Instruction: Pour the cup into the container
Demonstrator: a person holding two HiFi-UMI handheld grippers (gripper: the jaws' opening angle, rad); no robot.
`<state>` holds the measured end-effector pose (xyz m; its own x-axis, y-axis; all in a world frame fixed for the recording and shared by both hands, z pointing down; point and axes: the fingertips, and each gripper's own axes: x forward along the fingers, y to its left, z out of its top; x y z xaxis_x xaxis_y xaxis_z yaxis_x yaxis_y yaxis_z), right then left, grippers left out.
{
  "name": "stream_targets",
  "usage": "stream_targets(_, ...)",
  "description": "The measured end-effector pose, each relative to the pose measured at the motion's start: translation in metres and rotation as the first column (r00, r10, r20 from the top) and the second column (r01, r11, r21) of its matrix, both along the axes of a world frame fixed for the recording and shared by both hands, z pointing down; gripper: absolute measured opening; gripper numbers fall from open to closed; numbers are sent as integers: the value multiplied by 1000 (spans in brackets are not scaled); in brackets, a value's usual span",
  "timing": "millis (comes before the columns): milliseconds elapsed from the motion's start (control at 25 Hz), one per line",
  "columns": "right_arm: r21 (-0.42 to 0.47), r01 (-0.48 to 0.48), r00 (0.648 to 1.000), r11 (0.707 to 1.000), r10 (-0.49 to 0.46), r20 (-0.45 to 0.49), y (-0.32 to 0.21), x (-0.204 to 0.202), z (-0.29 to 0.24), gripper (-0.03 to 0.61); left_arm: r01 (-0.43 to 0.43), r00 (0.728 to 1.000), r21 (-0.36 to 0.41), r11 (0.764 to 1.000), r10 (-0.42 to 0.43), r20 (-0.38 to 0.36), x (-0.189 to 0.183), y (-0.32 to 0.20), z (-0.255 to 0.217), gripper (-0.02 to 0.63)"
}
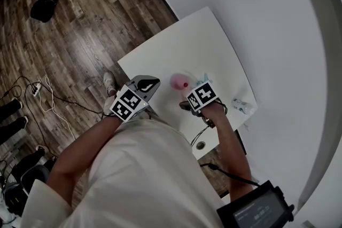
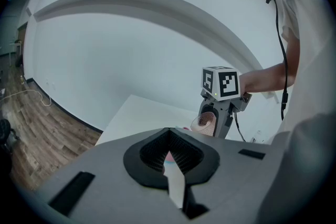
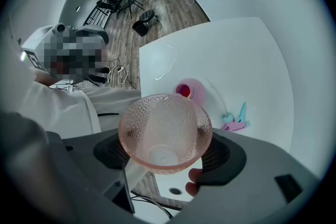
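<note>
White wall (image 1: pixel 256 8) and dark wooden floor (image 1: pixel 80 24) surround a small white table (image 1: pixel 181 45), which fills the middle of the head view. On its near part, between my two tools, sits the container (image 1: pixel 180 81), a round pink one with something red in its middle.

My right hand-held gripper (image 3: pixel 165 136) is clamped on the cup (image 3: pixel 157 128), a pink glass one with a pebbled wall. In the right gripper view the cup takes up the lower middle of the frame, gripped on both sides by the dark pads. Its mouth is turned toward the camera, so I look straight down onto its bare bottom. The container lies just above and right of the cup's rim in that view, on the table and apart from the cup. Further right in the frame lies a small pink and turquoise thing (image 3: pixel 234 120), well clear of both.

My left hand-held gripper (image 2: pixel 168 134) has its jaws together at the tips with nothing between them. It is raised over the table's near left edge. From its view, the cup shows at centre right, tilted under the marker cube (image 2: pixel 220 82).
</note>
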<state>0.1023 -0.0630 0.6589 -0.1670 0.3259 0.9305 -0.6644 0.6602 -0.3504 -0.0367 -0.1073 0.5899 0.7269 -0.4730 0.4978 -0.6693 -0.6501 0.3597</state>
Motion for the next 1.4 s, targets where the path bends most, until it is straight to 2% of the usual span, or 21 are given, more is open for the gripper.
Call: stream_targets(1400, -38, 27, 999, 999, -29, -31, 0, -3, -8, 380, 12, 1000, -11, 1000, -12, -13, -8, -3, 8, 9)
